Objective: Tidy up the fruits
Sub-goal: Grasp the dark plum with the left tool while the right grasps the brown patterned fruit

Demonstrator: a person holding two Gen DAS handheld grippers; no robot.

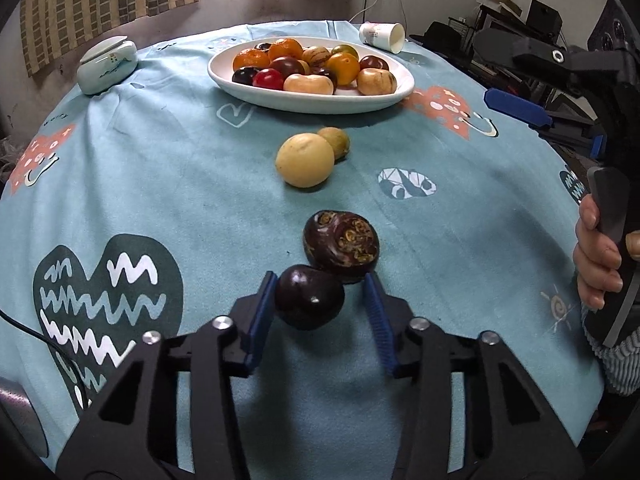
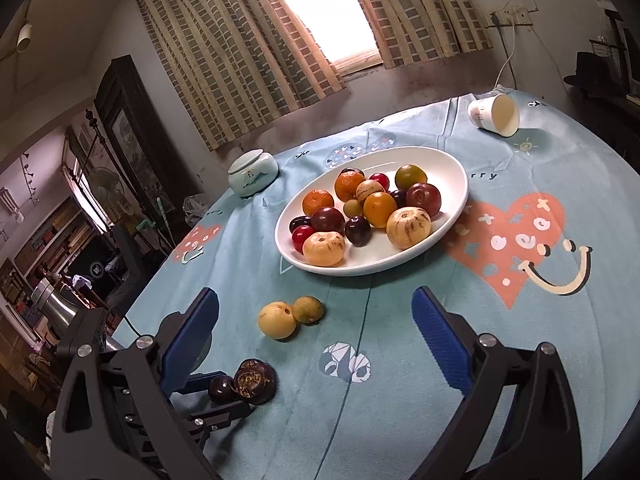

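A small dark plum (image 1: 309,297) (image 2: 221,389) lies on the blue tablecloth between the fingers of my left gripper (image 1: 320,280). The left pad touches it and a gap shows at the right pad. Right behind it, touching, sits a larger dark purple fruit with a rough brown patch (image 1: 342,246) (image 2: 256,380). Further on lie a yellow fruit (image 1: 305,160) (image 2: 277,320) and a small green-brown fruit (image 1: 335,141) (image 2: 308,309). A white oval plate (image 1: 308,100) (image 2: 452,168) holds several fruits. My right gripper (image 2: 316,294) hangs open over the cloth, with nothing in it.
A pale lidded ceramic jar (image 1: 106,64) (image 2: 253,172) stands at the table's far left. A paper cup (image 1: 382,37) (image 2: 494,114) lies tipped over behind the plate. A hand (image 1: 596,256) holds the right gripper's handle at the table's right edge. A black cable (image 1: 24,328) runs along the left.
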